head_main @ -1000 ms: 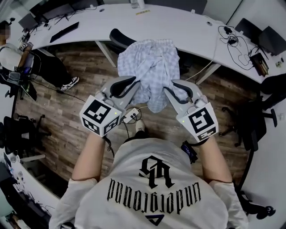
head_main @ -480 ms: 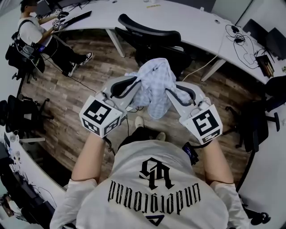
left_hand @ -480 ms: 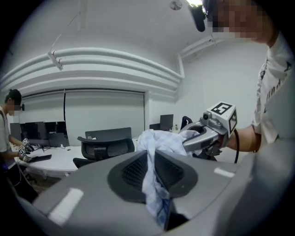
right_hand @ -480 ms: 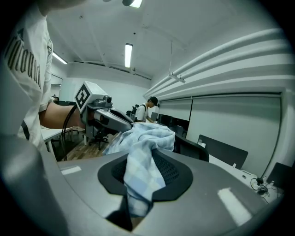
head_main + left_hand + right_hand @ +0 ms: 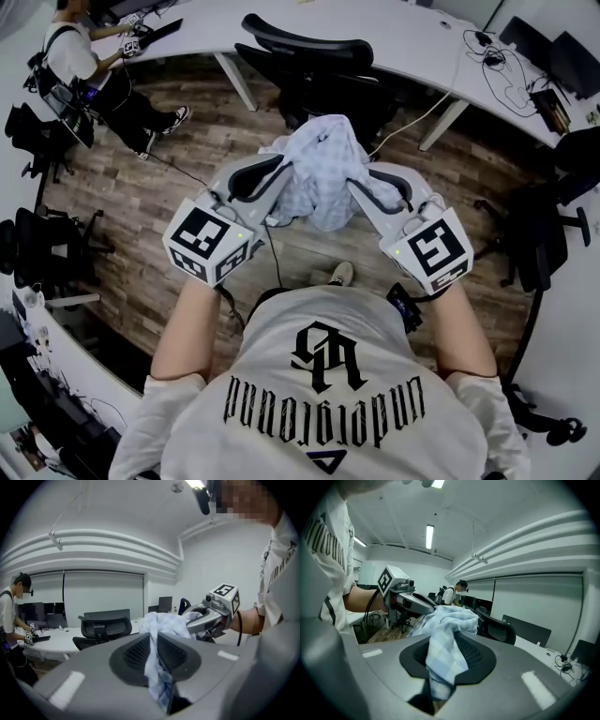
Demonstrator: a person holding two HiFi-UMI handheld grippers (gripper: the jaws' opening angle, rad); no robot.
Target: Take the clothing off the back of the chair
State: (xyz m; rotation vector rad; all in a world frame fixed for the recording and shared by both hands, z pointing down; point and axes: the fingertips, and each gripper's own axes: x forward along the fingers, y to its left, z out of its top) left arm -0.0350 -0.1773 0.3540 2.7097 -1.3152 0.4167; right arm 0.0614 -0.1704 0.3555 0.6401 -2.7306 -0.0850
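A light blue checked shirt (image 5: 321, 169) hangs bunched in the air between my two grippers, clear of the black office chair (image 5: 314, 70) that stands behind it by the desk. My left gripper (image 5: 281, 171) is shut on the shirt's left side; the cloth (image 5: 157, 667) runs down between its pads. My right gripper (image 5: 354, 183) is shut on the shirt's right side, with the fabric (image 5: 440, 660) pinched in its jaws. Each gripper view shows the other gripper across the cloth, the right gripper (image 5: 199, 618) and the left gripper (image 5: 417, 603).
A long curved white desk (image 5: 375, 42) runs behind the chair, with cables and monitors at its right end. A person (image 5: 80, 56) works at the desk's far left. More black chairs (image 5: 539, 234) stand at the right over the wood-plank floor (image 5: 141, 216).
The shirt has come off the chair back and moved toward me with both grippers, gathering into a tighter bunch. The chair's back now shows bare behind it.
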